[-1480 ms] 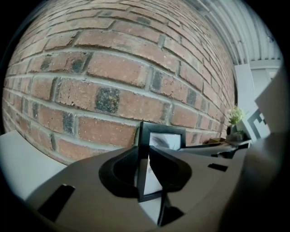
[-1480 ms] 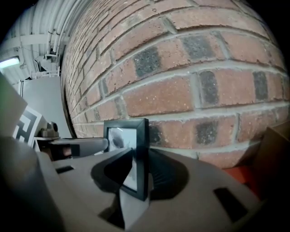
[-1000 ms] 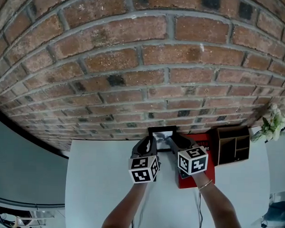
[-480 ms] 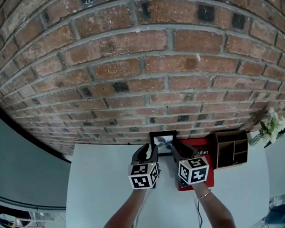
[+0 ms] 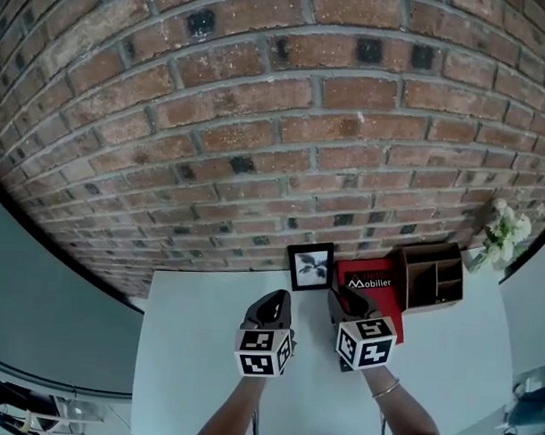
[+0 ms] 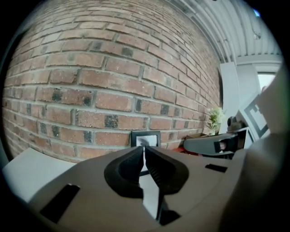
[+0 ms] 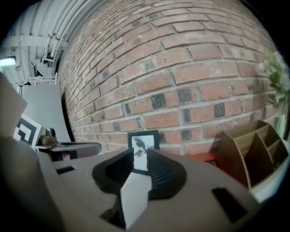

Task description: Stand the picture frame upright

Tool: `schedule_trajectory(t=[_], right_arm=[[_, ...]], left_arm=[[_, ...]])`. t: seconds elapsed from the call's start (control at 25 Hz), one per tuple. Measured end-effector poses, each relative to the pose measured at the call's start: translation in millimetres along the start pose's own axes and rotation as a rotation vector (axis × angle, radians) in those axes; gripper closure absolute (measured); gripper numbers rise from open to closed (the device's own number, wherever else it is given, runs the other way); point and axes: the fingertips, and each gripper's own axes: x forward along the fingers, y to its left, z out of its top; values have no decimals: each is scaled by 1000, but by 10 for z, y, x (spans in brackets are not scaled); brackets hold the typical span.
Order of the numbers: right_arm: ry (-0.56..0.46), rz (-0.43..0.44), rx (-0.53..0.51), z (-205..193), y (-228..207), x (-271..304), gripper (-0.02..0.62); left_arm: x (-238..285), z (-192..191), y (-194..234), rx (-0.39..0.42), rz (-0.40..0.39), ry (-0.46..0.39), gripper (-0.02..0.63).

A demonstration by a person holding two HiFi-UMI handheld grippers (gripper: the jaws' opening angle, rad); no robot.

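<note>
The black picture frame (image 5: 311, 265) with a white print stands upright at the back of the white table (image 5: 197, 343), against the brick wall. It also shows ahead in the left gripper view (image 6: 145, 137) and the right gripper view (image 7: 143, 141). Both grippers hang short of it, touching nothing. My left gripper (image 5: 274, 301) (image 6: 144, 149) is closing, its tips nearly together with nothing between them. My right gripper (image 5: 345, 299) (image 7: 141, 156) is closing a little, but a clear gap remains and it holds nothing.
A red book (image 5: 370, 282) lies flat just right of the frame, under my right gripper. A brown wooden organizer (image 5: 434, 276) stands further right, with white flowers (image 5: 502, 231) beyond it. The brick wall (image 5: 258, 122) closes off the back.
Both grippers have drawn back from the frame toward me. The frame now stands alone by the wall. The left jaws have come together.
</note>
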Motion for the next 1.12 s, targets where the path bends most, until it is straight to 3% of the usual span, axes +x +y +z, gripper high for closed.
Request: schedule_trajectory(t=[0.64,1.12], right_arm=[[-6,-59,11,-264,417,-1136,588],[-10,-87,-7,-390,702,-1639,592]], left_arm=[[-1115,-88,-197,-40,-26,-32,612],[-1731,-254,-220,-77,-20,-55,612]])
